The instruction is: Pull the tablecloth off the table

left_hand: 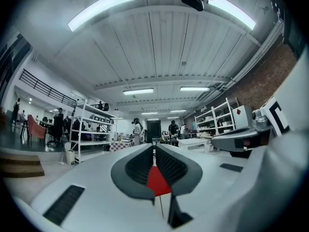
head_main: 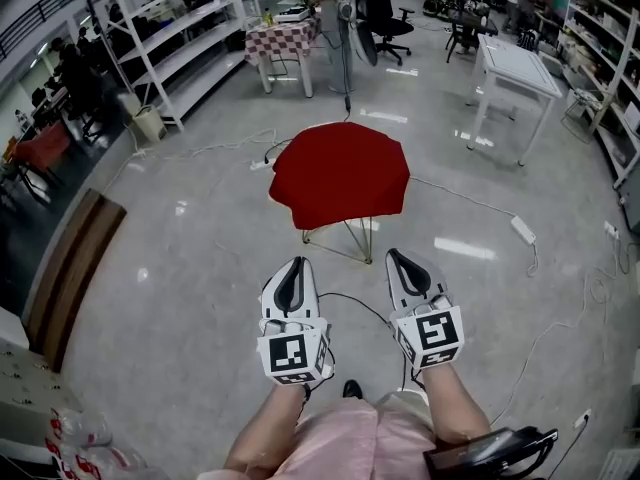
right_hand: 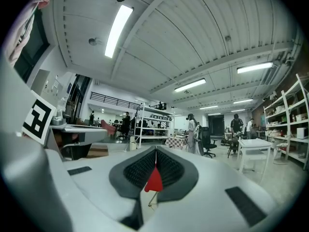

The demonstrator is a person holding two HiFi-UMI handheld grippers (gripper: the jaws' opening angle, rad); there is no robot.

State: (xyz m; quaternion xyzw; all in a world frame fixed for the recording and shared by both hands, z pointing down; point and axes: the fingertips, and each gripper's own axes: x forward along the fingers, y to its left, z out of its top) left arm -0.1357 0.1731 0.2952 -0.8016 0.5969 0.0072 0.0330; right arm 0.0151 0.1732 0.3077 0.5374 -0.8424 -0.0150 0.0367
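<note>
A red tablecloth point(head_main: 340, 173) drapes over a small table with thin gold wire legs point(head_main: 352, 238) in the middle of the floor. My left gripper point(head_main: 296, 265) and right gripper point(head_main: 399, 257) are side by side, short of the table's near edge and apart from the cloth. Both are shut with nothing between their jaws. In the left gripper view the left gripper point(left_hand: 154, 148) shows closed pads, with the red cloth point(left_hand: 158, 181) seen below them, farther off. The right gripper point(right_hand: 155, 152) is likewise closed, with the cloth point(right_hand: 154, 181) ahead.
A white table point(head_main: 515, 68) stands back right, a checkered-cloth table point(head_main: 283, 38) and white shelving point(head_main: 190, 38) at the back left, an office chair point(head_main: 385, 18) behind. Cables and a power strip point(head_main: 523, 230) lie on the floor. A wooden bench point(head_main: 75, 268) is at left.
</note>
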